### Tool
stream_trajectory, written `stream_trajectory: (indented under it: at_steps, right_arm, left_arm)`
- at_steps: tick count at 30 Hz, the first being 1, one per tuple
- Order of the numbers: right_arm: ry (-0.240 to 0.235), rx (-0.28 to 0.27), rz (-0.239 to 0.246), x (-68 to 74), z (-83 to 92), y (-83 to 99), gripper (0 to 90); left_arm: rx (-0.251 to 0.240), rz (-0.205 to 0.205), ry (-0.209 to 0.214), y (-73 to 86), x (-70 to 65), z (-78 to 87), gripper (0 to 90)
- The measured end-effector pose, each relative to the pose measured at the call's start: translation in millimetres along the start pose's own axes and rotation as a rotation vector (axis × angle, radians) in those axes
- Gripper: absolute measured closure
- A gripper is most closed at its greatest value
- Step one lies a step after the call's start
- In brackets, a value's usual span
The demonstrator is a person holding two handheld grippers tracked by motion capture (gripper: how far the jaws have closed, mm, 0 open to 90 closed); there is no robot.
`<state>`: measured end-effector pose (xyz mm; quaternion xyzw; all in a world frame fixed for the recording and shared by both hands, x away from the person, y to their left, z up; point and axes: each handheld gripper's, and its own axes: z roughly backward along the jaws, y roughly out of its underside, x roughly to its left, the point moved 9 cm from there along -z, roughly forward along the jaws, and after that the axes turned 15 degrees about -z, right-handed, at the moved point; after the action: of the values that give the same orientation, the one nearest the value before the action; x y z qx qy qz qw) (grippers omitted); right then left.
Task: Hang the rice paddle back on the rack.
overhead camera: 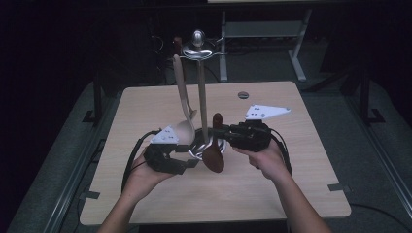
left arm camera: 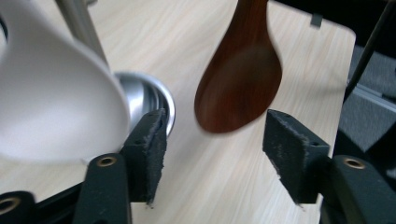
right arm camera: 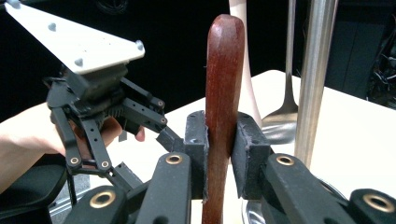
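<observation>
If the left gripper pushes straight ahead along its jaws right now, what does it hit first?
Most likely the dark wooden spoon: its bowl hangs just ahead of the left gripper, between the open jaws' line, held by the right gripper. Depth is unclear; the stand's metal base lies off beside one jaw.

Two black hand-held tools, left tool [overhead camera: 190, 162] and right tool [overhead camera: 219, 130], each topped with a grey three-cornered plate (small screws dotting it). Brass rivets at the linkage joints, worn black foam pads [left arm camera: 152, 154], black cables trailing back. Bare forearms, no sleeves.
</observation>
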<state>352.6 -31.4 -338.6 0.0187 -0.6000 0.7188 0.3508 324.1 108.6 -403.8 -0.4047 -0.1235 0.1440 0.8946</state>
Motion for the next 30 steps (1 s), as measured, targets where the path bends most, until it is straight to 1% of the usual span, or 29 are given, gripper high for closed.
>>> stream_trajectory:
  at_steps: [1, 3, 4, 6, 8, 10, 11, 14, 15, 16, 18, 20, 21, 22, 24, 25, 26, 28, 29, 30]
  right_arm:
    - [-0.006, 0.001, 0.004, 0.0, 0.3, -0.6, 77.4]
    - [-0.019, 0.007, 0.002, 0.2, 0.9, -1.6, 77.4]
    - [-0.023, 0.006, 0.001, 0.4, 1.0, -2.4, 77.4]
    - [-0.03, 0.011, 0.009, 0.5, 1.0, -4.0, 77.4]
    - [-0.042, 0.016, 0.011, 1.0, 0.7, -5.6, 77.4]
    - [-0.05, 0.023, 0.019, 1.5, 0.2, -7.5, 77.4]
    - [-0.055, 0.025, 0.027, 2.1, -0.2, -9.1, 77.4]
    - [-0.08, 0.025, 0.036, 5.4, -0.2, -16.3, 77.4]
    - [-0.085, 0.027, 0.038, 6.0, 0.0, -17.9, 77.3]
    - [-0.091, 0.027, 0.043, 6.8, 0.4, -20.6, 77.4]
    - [-0.098, 0.023, 0.051, 8.2, 1.0, -26.1, 77.3]
    - [-0.103, 0.023, 0.063, 9.2, 1.4, -30.7, 77.4]
    - [-0.109, 0.022, 0.067, 10.4, 1.4, -32.8, 77.4]
    - [-0.114, 0.025, 0.07, 11.6, 1.2, -35.1, 77.4]
    - [-0.129, 0.029, 0.075, 13.7, 0.5, -38.0, 77.4]
    - [-0.135, 0.032, 0.08, 14.3, -0.3, -39.8, 77.4]
    - [-0.139, 0.036, 0.08, 15.4, -1.1, -41.7, 77.4]
    - [-0.142, 0.044, 0.088, 17.0, -2.7, -45.4, 77.4]
    - [-0.15, 0.047, 0.089, 18.0, -3.7, -48.3, 77.4]
    - [-0.158, 0.047, 0.089, 19.1, -4.6, -50.7, 77.4]
  left_arm:
    - [0.006, -0.01, 0.003, 4.1, 0.6, 0.3, 37.5]
    - [0.016, -0.008, 0.015, 12.1, -0.5, 0.3, 36.1]
    - [0.027, -0.014, 0.023, 16.7, -0.8, 0.2, 34.9]
    - [0.052, -0.019, 0.035, 27.3, -1.7, -1.2, 32.8]
    - [0.059, -0.018, 0.047, 34.8, -3.5, -2.5, 30.2]
    - [0.08, -0.028, 0.06, 44.5, -3.9, -3.2, 27.6]
    - [0.087, -0.027, 0.07, 50.4, -4.3, -3.8, 26.8]
    - [0.105, -0.024, 0.071, 64.3, -2.2, -4.5, 23.8]
    - [0.111, -0.015, 0.078, 69.6, -2.5, -4.9, 23.2]
    - [0.112, -0.007, 0.079, 74.3, -2.4, -5.5, 22.4]
    - [0.121, -0.008, 0.078, 83.8, -1.3, -5.6, 20.9]
    - [0.116, 0.001, 0.076, 91.6, -1.7, -6.8, 20.0]
    - [0.126, -0.005, 0.076, 96.7, -1.5, -5.9, 20.0]
    - [0.136, -0.012, 0.075, 99.7, -1.2, -5.0, 19.9]
    - [0.13, 0.0, 0.07, 104.9, -1.3, -4.6, 19.8]
    - [0.133, -0.007, 0.07, 107.6, -0.1, -3.8, 19.8]
    - [0.132, 0.001, 0.073, 110.0, 0.1, -3.6, 19.6]
    - [0.132, -0.008, 0.058, 113.6, 3.4, -4.1, 19.3]
    - [0.14, -0.015, 0.055, 116.3, 5.1, -4.5, 19.0]
    - [0.142, -0.004, 0.059, 118.9, 5.5, -5.2, 18.2]
